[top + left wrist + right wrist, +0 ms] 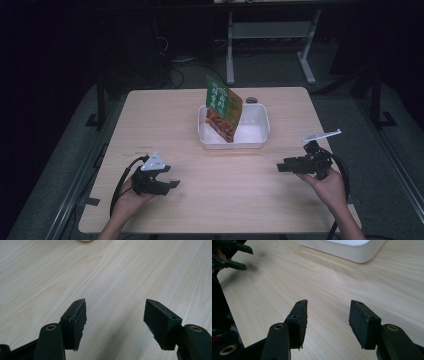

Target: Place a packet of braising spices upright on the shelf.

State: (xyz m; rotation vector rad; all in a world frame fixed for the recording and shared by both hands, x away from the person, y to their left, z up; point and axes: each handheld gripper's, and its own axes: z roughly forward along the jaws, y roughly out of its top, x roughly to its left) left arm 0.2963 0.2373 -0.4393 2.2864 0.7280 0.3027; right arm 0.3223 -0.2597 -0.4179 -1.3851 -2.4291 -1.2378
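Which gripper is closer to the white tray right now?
Right. The right gripper sits just off the white tray's near right corner; the left gripper is farther off, toward its near left.

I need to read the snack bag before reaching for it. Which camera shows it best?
The high view: the snack bag stands tilted inside the white tray, whole and unblocked. The right gripper view catches just the tray's near corner, no bag. The left gripper view looks at bare table.

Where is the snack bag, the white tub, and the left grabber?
snack bag (223, 107), high view, middle of its printed front.
white tub (256, 144), high view, its near rim.
left gripper (115, 323), left gripper view, midway between its open fingers.
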